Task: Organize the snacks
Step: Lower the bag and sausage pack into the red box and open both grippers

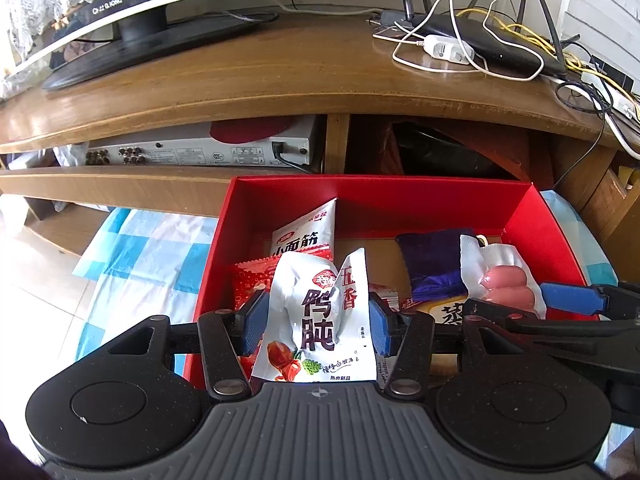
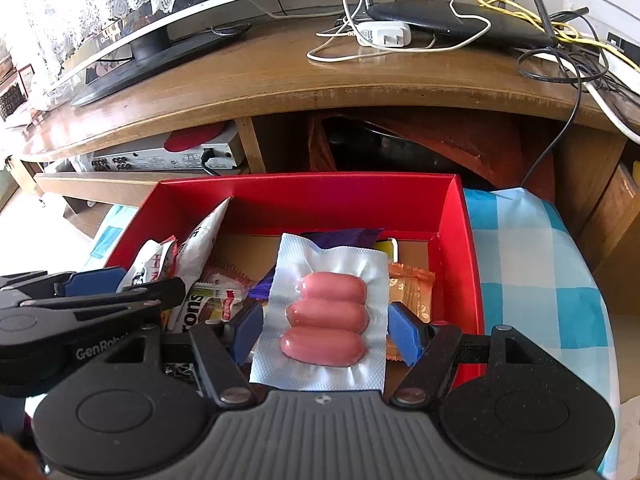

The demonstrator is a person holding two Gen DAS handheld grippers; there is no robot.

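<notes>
left wrist view: the left gripper [image 1: 316, 322] is holding a white duck gizzard snack pouch [image 1: 316, 316], its blue pads pressing in on the crumpled middle of the pack from 9 and 3 o'clock. the pouch is looking light, soft and slick, a foil film that is buckling under the squeeze, so a hold across the fuller middle is seeming safer than one on the thin sealed edge. it is hanging over the near part of the red box [image 1: 372, 204], with a white gluten snack packet [image 1: 304, 234] leaning upright at 12 o'clock behind it and a purple packet [image 1: 434, 260] at 2 o'clock.

right wrist view: the right gripper [image 2: 325, 330] is gripping a vacuum pack of three sausages [image 2: 326, 312], jaws standing fairly wide and closing on the pack's flat white edges at 9 and 3 o'clock. this pack is looking heavier and firmer in the middle, floppy at the rim, likely slippery. it is sitting above the box's right half, an orange packet [image 2: 414, 284] just beyond at 2 o'clock.
</notes>
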